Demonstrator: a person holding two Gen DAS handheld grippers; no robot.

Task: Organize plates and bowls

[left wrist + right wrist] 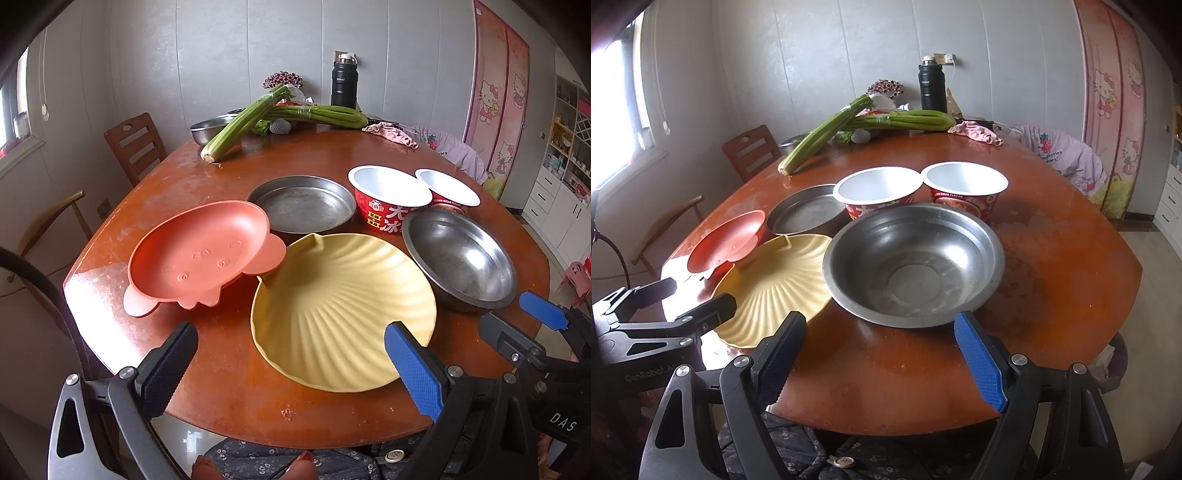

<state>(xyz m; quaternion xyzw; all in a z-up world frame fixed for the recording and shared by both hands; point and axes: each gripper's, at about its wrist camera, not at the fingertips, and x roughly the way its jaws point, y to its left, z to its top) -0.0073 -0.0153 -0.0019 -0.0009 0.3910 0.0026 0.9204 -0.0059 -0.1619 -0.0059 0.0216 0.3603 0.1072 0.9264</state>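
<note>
Both claws are held spread wide and empty above the bench's near edge, nothing touched: left claw [291,363] before the yellow shell plate [343,314], right claw [879,354] before the steel bowl [914,264]. Left to right: orange plate [201,254], its rim lapping the shell plate; flat steel pan [303,203] behind; two red paper bowls [879,194] at the back. Judged next: like items to be nested. Rims should be pinched squarely, thin steel may slip.
</note>
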